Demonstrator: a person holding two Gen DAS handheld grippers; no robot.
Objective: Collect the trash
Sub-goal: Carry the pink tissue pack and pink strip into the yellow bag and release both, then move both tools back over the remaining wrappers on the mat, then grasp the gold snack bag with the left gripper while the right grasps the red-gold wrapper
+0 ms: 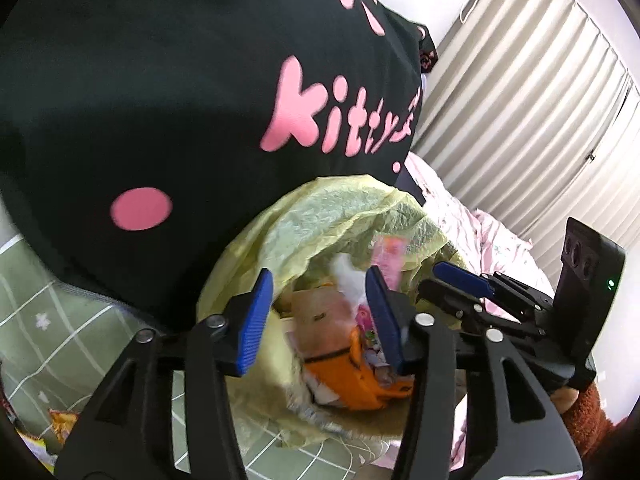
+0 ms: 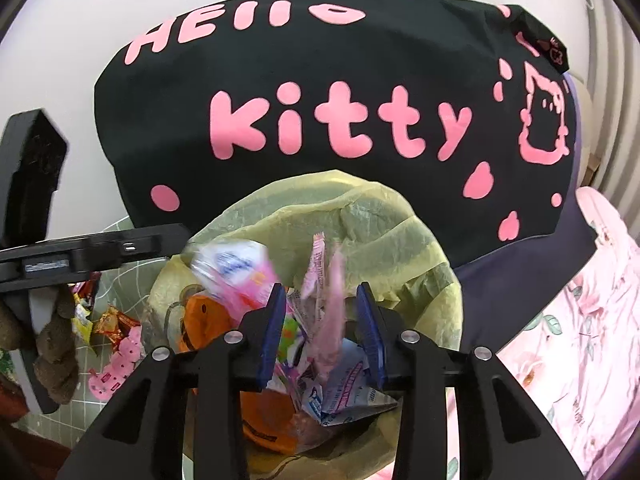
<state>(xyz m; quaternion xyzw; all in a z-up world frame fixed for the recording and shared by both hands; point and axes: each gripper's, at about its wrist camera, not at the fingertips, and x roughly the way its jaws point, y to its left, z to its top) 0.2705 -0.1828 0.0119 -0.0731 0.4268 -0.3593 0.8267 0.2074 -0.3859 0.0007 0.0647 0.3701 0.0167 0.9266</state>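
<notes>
L wrist cam: close above yellow trash bag (image 1: 320,216), facing down into it, black pillow (image 1: 160,80) at 11 o'clock. R wrist cam: same bag (image 2: 360,216), close, facing down, pillow (image 2: 320,60) at 12. Shared: bag, pillow, pink bedding (image 2: 580,320).

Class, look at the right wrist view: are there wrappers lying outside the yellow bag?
Yes: several wrappers lie on the green mat left of the yellow bag.

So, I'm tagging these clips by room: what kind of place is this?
Most likely a bedroom: a black Hello Kitty pillow lies on pink floral bedding beside pleated curtains. A yellow-lined trash bin sits alongside.
</notes>
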